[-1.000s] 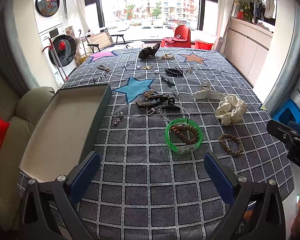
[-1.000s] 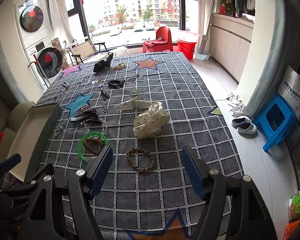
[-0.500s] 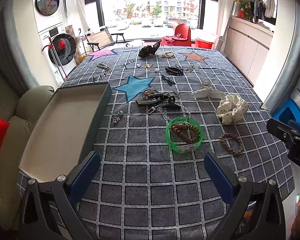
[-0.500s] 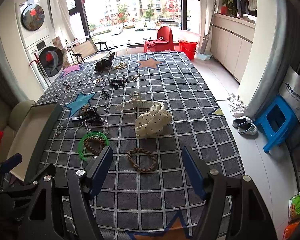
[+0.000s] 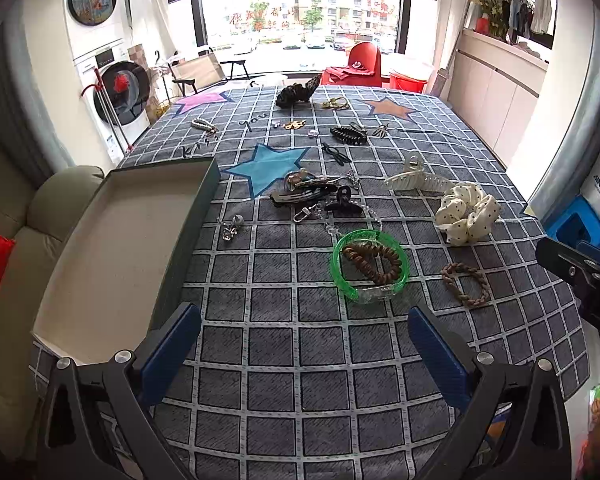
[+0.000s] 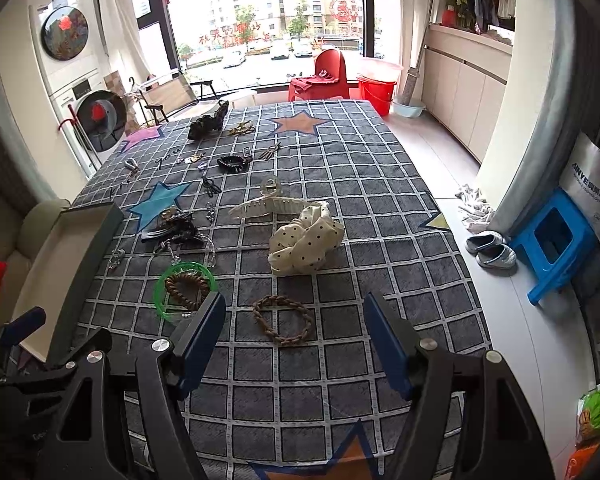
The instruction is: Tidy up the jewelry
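Observation:
Jewelry lies scattered over a grey checked tablecloth. A green bangle rings a brown coiled hair tie, and a brown braided band lies to its right. Further back sit a white dotted scrunchie, a cream claw clip and a dark pile of clips. An open flat box rests at the left edge. My left gripper hovers open above the near cloth, nothing between its fingers. My right gripper is open too, just short of the braided band.
At the table's far end lie a black hair claw, a black coil tie and small gold pieces. A beige sofa flanks the left side. A blue stool and slippers stand on the floor to the right.
The left wrist view has shifted slightly, so the bangle and nearby pieces sit a little lower in it. The right gripper has not moved, and both grippers stay open.

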`<state>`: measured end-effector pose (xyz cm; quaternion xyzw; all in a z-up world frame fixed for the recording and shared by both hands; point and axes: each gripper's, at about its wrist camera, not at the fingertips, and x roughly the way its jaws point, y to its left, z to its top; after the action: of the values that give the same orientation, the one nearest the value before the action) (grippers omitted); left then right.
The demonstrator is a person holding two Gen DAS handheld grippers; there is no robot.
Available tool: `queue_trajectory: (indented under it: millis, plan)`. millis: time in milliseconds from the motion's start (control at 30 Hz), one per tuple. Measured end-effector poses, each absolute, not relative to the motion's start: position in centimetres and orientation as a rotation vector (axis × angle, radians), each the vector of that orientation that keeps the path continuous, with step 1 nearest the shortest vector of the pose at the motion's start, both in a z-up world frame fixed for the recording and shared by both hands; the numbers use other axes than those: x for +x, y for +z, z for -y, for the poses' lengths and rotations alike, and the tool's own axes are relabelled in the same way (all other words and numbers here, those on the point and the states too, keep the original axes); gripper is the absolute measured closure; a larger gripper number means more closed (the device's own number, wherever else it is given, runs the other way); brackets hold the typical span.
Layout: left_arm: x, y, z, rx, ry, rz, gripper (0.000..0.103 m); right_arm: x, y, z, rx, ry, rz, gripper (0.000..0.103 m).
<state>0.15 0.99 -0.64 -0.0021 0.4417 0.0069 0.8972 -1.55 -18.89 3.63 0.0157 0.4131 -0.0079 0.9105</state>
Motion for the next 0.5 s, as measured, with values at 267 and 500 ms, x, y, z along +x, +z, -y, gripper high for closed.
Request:
queue_trajectory:
  millis: [267, 500]
  plan:
    - [2.2, -3.8, -2.7, -0.093, -0.020, -1.010, 0.000, -0.3, 1.4, 20.5, 0.064, -0.031, -0.915, 0.027]
    - [4.7, -5.6, -2.4, -0.126, -0.066, -1.037, 0.000, 1.8, -0.9, 21.9, 0.086, -0.055, -0.974, 0.027]
